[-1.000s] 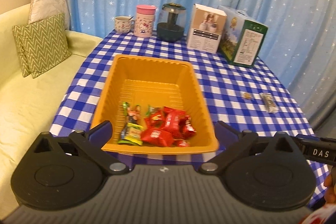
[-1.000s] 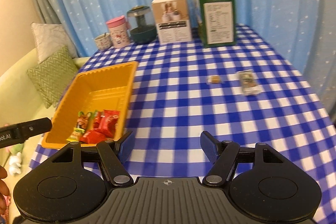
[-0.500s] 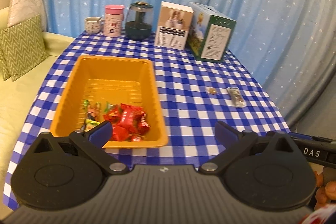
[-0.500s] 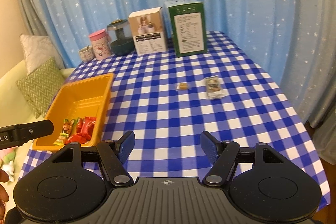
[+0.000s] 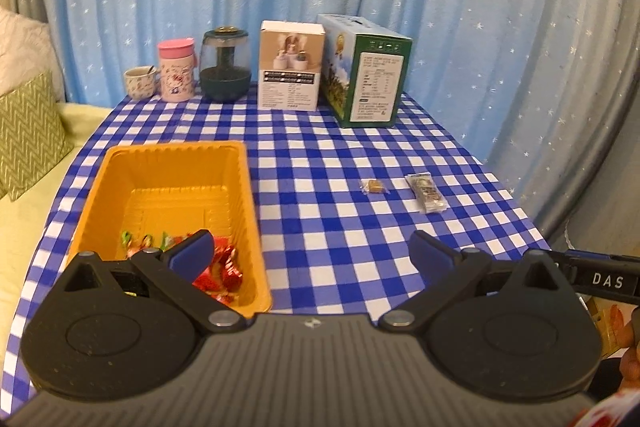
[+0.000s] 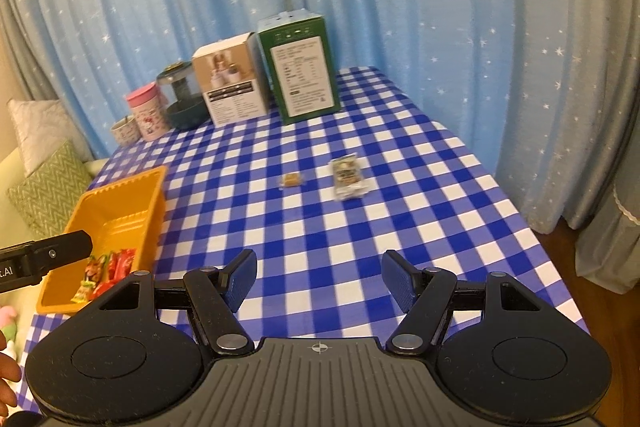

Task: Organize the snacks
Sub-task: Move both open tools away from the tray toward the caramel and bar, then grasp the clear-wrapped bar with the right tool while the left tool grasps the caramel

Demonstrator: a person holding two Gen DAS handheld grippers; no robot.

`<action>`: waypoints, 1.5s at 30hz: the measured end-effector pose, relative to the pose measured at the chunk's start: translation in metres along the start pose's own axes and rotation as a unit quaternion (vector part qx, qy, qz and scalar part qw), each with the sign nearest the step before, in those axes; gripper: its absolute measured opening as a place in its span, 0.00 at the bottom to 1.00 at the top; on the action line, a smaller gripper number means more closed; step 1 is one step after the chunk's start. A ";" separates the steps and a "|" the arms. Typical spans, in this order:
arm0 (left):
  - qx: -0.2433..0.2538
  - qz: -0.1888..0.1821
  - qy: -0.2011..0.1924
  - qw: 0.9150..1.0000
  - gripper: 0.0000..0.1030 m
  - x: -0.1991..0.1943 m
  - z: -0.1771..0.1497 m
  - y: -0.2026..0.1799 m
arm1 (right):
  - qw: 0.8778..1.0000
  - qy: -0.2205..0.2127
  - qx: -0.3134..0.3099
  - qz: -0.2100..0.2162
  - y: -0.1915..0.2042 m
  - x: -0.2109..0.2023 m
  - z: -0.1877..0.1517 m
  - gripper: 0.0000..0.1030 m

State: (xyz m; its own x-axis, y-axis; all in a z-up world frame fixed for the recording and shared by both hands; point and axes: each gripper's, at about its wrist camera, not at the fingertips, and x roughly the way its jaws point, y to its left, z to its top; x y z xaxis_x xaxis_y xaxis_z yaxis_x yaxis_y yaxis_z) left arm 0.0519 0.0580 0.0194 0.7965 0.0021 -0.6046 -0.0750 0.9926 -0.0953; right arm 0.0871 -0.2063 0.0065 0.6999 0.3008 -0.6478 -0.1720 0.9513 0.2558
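An orange bin (image 5: 120,195) (image 6: 100,205) sits on the left of the checked table and holds several red and green wrapped snacks (image 5: 224,267) (image 6: 106,267) at its near end. A small brown candy (image 5: 374,186) (image 6: 291,180) and a clear snack packet (image 5: 425,187) (image 6: 348,177) lie loose on the cloth to the right of the bin. My left gripper (image 5: 310,253) is open and empty, near the bin's front right corner. My right gripper (image 6: 319,281) is open and empty, above the near table, well short of both loose snacks.
At the table's back stand a small cup (image 5: 139,83), a pink mug (image 5: 177,75), a dark glass jar (image 5: 225,69), a white box (image 5: 290,77) and a green box (image 5: 366,83). A sofa with cushions (image 5: 28,143) is at the left. Blue curtains hang behind.
Both grippers pulled back and swung right. The bin has shifted left in both views and the loose candy and packet now sit nearer the middle. Both stay open.
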 end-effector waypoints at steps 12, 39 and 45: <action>0.025 -0.027 0.003 0.999 1.00 0.039 0.014 -0.026 | 1.000 -0.007 0.017 -0.015 -0.028 0.022 0.013 0.67; 0.104 -0.031 0.055 0.993 0.99 0.202 0.056 -0.049 | 1.000 0.006 -0.021 0.002 -0.056 0.183 0.057 0.66; 0.118 -0.025 0.065 0.991 0.99 0.228 0.059 -0.047 | 0.999 0.009 -0.040 0.005 -0.051 0.221 0.062 0.61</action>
State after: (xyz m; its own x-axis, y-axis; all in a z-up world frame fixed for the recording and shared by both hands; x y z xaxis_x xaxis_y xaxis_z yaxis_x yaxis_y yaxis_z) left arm 0.2727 0.0195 -0.0676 0.7112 -0.0490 -0.7013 0.1184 0.9917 0.0508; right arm 0.2935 -0.1929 -0.1050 0.6852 0.3106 -0.6589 -0.2338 0.9504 0.2049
